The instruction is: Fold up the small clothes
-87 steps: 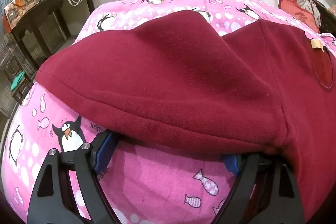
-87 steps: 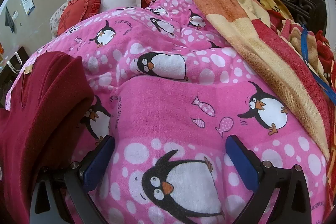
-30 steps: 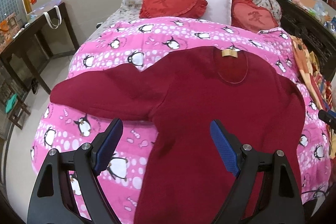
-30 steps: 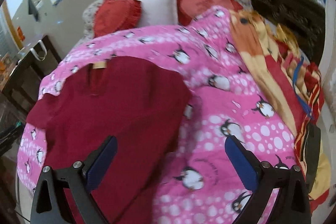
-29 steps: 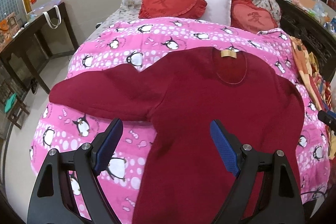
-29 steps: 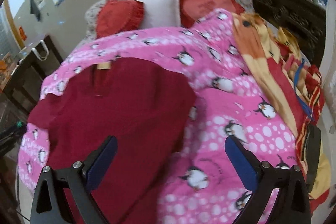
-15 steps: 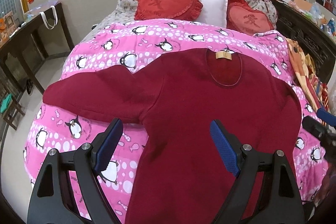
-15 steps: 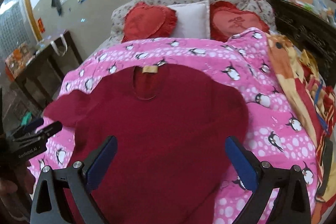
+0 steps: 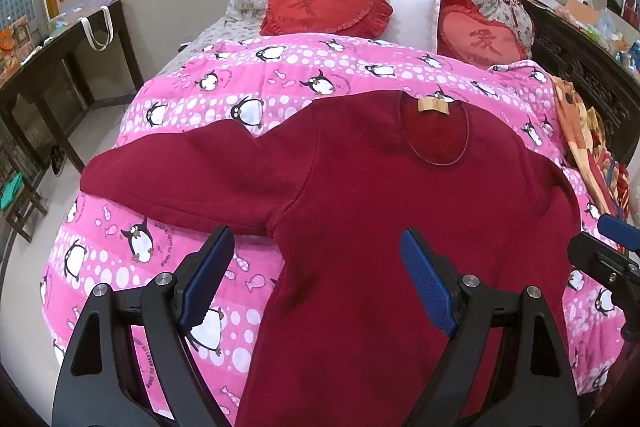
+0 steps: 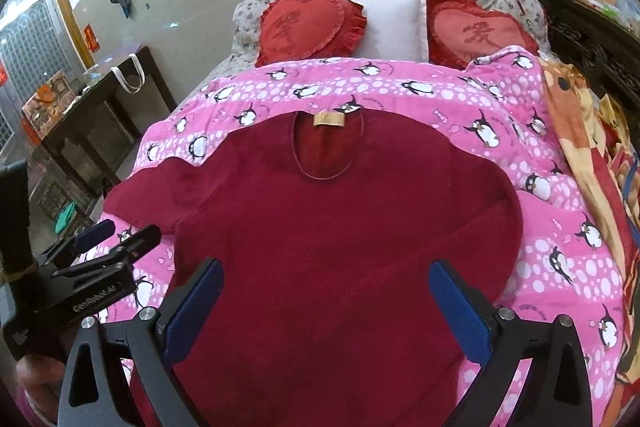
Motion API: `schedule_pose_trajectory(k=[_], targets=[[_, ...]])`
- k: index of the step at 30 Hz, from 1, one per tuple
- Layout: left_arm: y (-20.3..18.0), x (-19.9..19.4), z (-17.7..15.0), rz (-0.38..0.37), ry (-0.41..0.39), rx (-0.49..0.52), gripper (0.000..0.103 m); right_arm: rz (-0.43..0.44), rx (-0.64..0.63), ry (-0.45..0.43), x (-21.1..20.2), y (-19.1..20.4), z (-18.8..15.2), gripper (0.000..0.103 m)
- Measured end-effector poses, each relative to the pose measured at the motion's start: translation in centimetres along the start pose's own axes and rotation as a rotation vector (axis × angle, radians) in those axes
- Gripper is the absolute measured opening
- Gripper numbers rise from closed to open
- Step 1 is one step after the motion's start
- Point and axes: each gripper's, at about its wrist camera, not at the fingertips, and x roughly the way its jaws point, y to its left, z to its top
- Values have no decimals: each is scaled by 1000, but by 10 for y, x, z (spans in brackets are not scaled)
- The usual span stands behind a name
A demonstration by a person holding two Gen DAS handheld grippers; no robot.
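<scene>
Both tools are wide open and hold nothing. Left tool [image 9: 316, 267] hangs above the red sweater [image 9: 380, 211], over the spot where the sleeve meets the body. Right tool [image 10: 328, 301] hangs over the middle of the sweater, near its bottom. Neither tool touches the cloth. Red sweater lies flat on the pink penguin blanket [image 9: 280, 75] on the bed, neck toward the red heart pillows [image 9: 324, 3]. One sleeve [image 9: 180, 175] sticks out to the left. Pink blanket shows all around the sweater, with more room on the left side.
</scene>
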Motion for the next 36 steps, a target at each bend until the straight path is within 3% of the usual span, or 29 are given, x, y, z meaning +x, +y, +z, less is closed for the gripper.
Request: schedule_pose_trajectory(k=[16,36], targets=[[-5,15,-6,-6,34,0,85,-74,5,22,22,7,6,102],[5,36,-7,11,71,-28,85,-33,32,84,53,13,6,102]])
